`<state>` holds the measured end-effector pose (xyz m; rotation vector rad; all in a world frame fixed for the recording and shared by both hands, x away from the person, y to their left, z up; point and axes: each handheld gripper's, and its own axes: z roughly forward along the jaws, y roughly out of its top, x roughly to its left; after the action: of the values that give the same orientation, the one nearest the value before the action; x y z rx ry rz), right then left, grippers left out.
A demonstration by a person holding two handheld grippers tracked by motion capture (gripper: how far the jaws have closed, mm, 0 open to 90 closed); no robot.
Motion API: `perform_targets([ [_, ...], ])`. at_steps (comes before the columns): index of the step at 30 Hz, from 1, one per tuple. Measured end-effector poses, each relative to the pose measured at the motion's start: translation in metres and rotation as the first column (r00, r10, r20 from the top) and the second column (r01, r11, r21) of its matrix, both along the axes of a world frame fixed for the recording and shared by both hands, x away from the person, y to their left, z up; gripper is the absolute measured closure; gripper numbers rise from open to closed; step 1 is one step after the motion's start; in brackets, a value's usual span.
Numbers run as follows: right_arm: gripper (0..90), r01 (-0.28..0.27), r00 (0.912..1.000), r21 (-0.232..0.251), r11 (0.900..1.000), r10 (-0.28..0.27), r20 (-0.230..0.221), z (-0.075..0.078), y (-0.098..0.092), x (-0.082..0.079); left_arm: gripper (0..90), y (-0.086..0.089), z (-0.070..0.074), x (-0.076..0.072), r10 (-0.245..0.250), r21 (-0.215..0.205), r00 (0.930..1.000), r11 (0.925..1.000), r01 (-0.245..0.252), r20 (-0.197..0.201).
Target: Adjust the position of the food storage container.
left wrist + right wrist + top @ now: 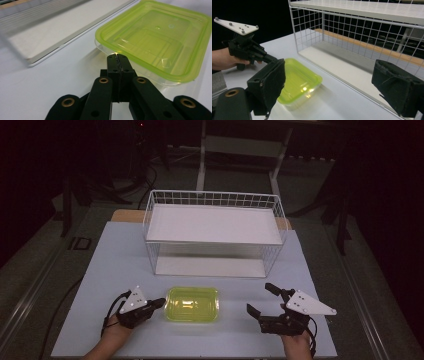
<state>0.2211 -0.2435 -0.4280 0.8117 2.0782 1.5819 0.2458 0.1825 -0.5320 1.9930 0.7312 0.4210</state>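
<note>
A shallow clear container with a yellow-green lid (192, 304) lies flat near the table's front edge, between both grippers. My left gripper (159, 303) lies low at its left side, jaws shut with nothing between them. In the left gripper view the closed tips (117, 56) sit right at the rim of the container (160, 40); I cannot tell whether they touch it. My right gripper (261, 299) hovers to the container's right, open and apart from it. In the right gripper view its wide-set pads (269, 82) frame the container (298, 81), and the left gripper (249, 52) shows beyond.
A white wire rack (212, 196) with an upper and a lower shelf board stands behind the container, at mid-table. The pale table top (115, 270) has bare room to the left and right. Dark floor and stand legs surround the table.
</note>
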Motion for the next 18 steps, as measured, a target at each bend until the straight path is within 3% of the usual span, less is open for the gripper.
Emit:
perform_targets([
  [7,11.9,-0.002,1.0,-0.005,1.0,0.002,-0.004,-0.001,-0.001,0.001,90.0,-0.02,-0.001,0.004,-0.035,-0.012,0.9993,0.9993,0.035,-0.01],
  [10,11.8,-0.003,1.0,-0.011,1.0,0.003,0.001,-0.002,0.0,0.001,90.0,-0.033,-0.002,0.005,-0.07,0.016,0.9975,0.9974,0.07,0.008],
  [13,11.9,-0.007,1.0,-0.015,1.0,0.007,-0.004,-0.002,0.0,0.001,90.0,-0.04,-0.006,0.007,-0.074,0.005,0.9972,0.9973,0.074,-0.009],
  [16,11.9,-0.013,0.9999,-0.017,1.0,0.013,-0.007,-0.003,0.0,0.001,90.0,-0.048,-0.007,0.009,-0.087,0.024,0.996,0.9959,0.087,-0.018],
  [18,11.9,-0.014,0.9999,-0.015,1.0,0.014,-0.007,-0.003,-0.001,0.001,90.0,-0.051,-0.007,0.011,-0.088,0.003,0.9959,0.9961,0.088,-0.019],
])
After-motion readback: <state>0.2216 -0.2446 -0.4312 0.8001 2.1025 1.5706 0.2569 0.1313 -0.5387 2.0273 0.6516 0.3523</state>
